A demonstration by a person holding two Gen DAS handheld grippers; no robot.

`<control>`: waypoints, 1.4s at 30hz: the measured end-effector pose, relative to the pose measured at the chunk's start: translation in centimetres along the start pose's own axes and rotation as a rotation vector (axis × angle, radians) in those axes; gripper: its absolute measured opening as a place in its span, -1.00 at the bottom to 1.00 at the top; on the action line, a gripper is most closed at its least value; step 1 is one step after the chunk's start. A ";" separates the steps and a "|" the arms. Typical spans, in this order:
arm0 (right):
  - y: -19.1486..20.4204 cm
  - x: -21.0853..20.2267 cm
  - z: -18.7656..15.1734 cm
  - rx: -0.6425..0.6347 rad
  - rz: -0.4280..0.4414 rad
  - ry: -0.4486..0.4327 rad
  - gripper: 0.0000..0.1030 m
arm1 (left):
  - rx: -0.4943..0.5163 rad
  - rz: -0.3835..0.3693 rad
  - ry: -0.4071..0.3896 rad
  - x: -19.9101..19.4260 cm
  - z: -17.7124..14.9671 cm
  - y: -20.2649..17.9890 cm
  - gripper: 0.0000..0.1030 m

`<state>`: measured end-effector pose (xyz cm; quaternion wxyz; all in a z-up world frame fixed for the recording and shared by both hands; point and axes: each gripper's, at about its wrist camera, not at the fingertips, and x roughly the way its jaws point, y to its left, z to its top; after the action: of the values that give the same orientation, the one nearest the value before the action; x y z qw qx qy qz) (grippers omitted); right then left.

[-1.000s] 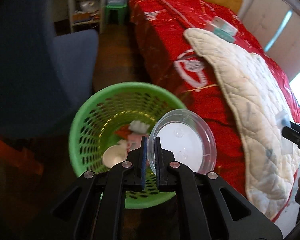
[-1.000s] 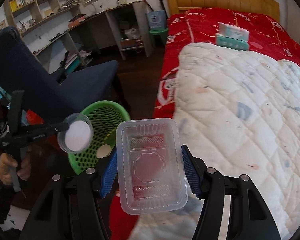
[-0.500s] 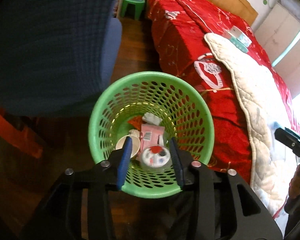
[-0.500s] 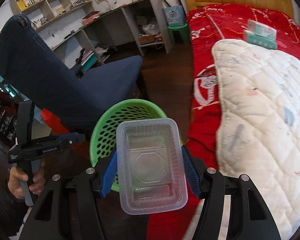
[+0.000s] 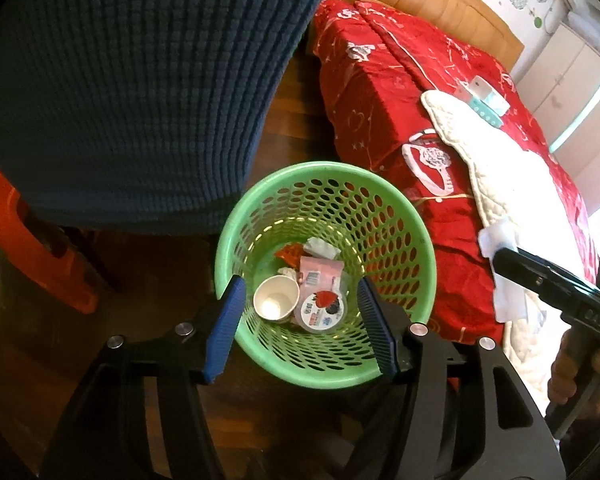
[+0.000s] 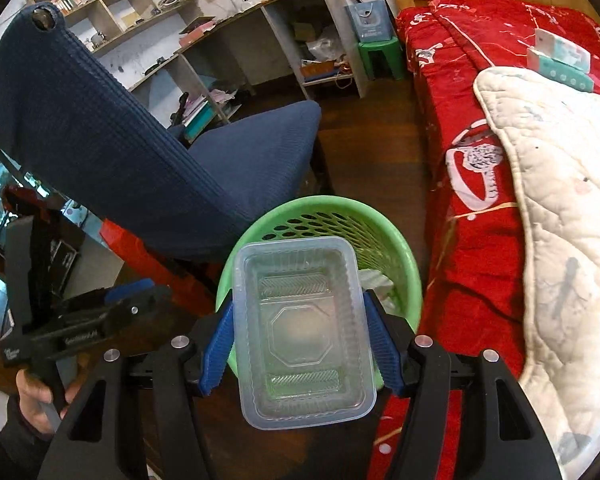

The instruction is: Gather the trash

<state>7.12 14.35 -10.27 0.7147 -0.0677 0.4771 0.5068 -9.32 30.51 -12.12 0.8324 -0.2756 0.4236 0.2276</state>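
Note:
A green mesh basket (image 5: 404, 216) stands on the floor between chair and bed. It holds a paper cup (image 5: 276, 298), a round clear lid (image 5: 322, 312) and wrappers. My left gripper (image 5: 299, 283) hovers above the basket's near rim with its jaws opening and nothing between them. My right gripper (image 6: 300, 306) is shut on a clear rectangular plastic container (image 6: 304, 332), held over the basket's (image 6: 396, 232) near side. The left gripper (image 6: 132, 292) shows at lower left in the right wrist view. The right gripper (image 5: 540, 276) with the container's edge (image 5: 500, 276) shows at the right in the left wrist view.
A dark blue office chair (image 6: 148, 152) stands close on the basket's left. The red bed (image 6: 472, 216) with a white quilt (image 6: 560, 216) and a tissue box (image 6: 560, 56) lies to the right. An orange object (image 5: 28, 240) sits under the chair. Desk shelves and a green stool (image 6: 380, 56) are behind.
The left gripper let go of the round lid, which now lies in the basket, and its jaws spread. Both grippers moved closer over the basket; the right one still carries the container.

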 end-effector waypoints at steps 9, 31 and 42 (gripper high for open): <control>0.4 0.8 0.3 0.017 0.008 -0.019 0.39 | 0.014 0.002 -0.010 -0.4 -0.1 -0.4 0.20; -0.7 -5.5 -2.8 -0.027 -0.209 -0.077 0.62 | 0.109 0.026 -0.103 -3.2 0.8 -5.6 0.68; -4.6 -12.6 -6.2 0.114 -0.399 -0.170 0.82 | 0.267 -0.035 -0.172 -4.9 0.6 -13.7 0.87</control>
<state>6.61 0.26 -5.94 0.8412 -0.0775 0.4203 0.3314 -3.23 19.97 -4.09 0.8986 -0.1494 0.3724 0.1775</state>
